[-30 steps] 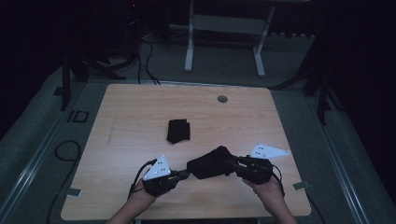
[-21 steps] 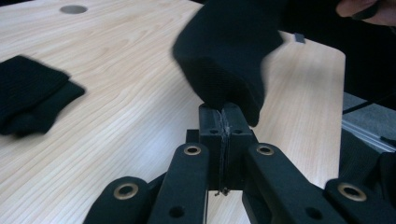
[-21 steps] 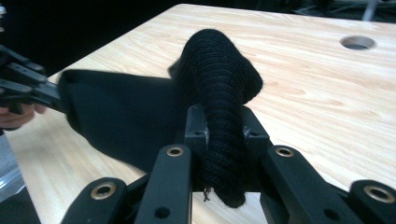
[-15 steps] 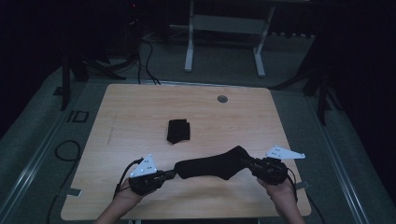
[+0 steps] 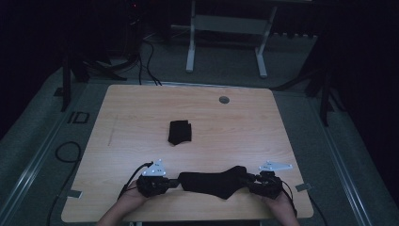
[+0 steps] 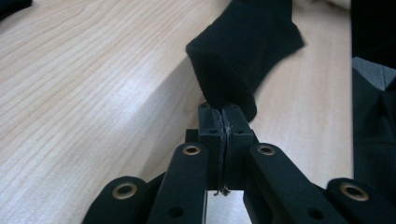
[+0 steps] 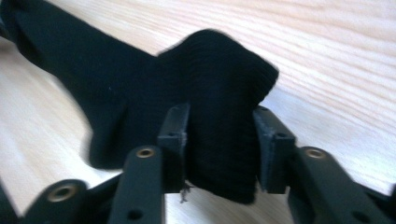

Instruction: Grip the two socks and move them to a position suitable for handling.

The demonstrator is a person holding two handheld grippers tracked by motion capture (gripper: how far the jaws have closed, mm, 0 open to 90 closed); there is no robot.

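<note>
Right, sock is stretched flat between the two claws at the near edge of the surface, well short of the folded black piece mid-surface. Left claw is pressed together on one end; its own view shows the jaws closed tight on a thin bit of fabric, with almost no bite. Right claw has its jaws partly spread around a thick bunch of the other end; looks like contact on both sides, but a looser hold.

Judgement: step is flattening the sock before a fold like the one beyond it.
- Keep tension even and low, or the left end may slip.
- Lower both ends together so it lands unwrinkled.
- Release the right end first, since its bunched cuff needs smoothing.
</note>
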